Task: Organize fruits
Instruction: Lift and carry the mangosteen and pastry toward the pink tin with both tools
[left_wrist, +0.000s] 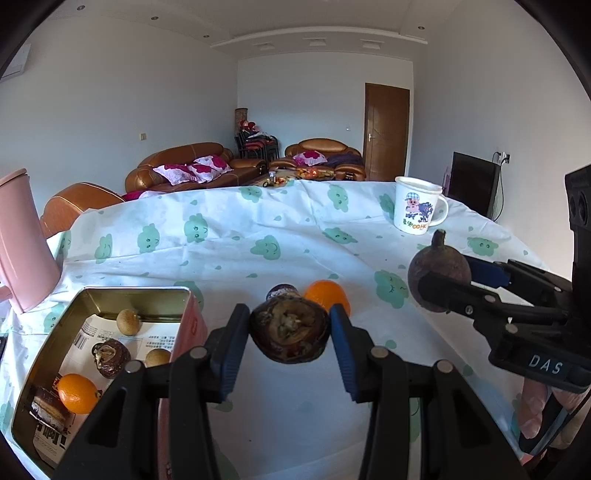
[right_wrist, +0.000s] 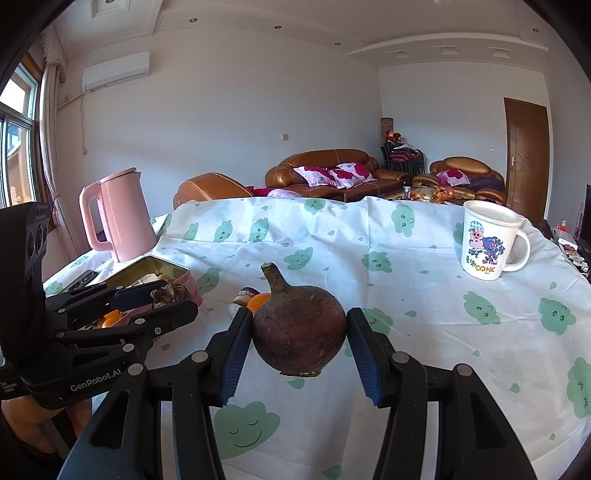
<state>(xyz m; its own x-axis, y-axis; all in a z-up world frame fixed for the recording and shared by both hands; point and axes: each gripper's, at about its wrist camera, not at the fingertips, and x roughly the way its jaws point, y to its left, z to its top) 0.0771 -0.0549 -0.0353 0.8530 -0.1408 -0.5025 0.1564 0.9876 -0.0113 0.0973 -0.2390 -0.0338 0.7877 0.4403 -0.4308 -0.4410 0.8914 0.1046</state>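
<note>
- Just right of the open tin (left_wrist: 55, 325), in the left wrist view, the left gripper (left_wrist: 289, 334) is clamped on a dark brown water chestnut (left_wrist: 289, 332), both blue pads pressed to its sides, its ragged top turned toward the camera; it looks lifted clear of the cloth.
- Held level and this near the tin, the chestnut seems ready to join what lies inside: a second chestnut (left_wrist: 110, 357), two pale round fruits (left_wrist: 128, 322), an orange (left_wrist: 77, 392) and a wrapped cake (left_wrist: 48, 406).
- Beyond the held chestnut from the tin, a loose orange (left_wrist: 327, 293) and a small dark-topped piece (left_wrist: 282, 291) wait on the cloth, probably the next to sort.
- Farther right of the tin, the right gripper (left_wrist: 439, 284) pinches a larger stemmed fruit (left_wrist: 437, 264) in the air.
- In the right wrist view, that gripper's fingers are closed against both flanks of the round purple-brown fruit, stem tilted up and left, well right of the tin (right_wrist: 177, 271).
- The left gripper sits just in front of the tin here, shut on its chestnut.
- The table wears a white cloth (right_wrist: 406, 302) printed with green smiling clouds; a pink kettle (right_wrist: 118, 218) stands just behind the tin, a cartoon mug (right_wrist: 487, 240) far across from it.
- Behind are brown leather sofas (right_wrist: 325, 173), a wooden door (right_wrist: 526, 155) and a wall air conditioner (right_wrist: 116, 70).
</note>
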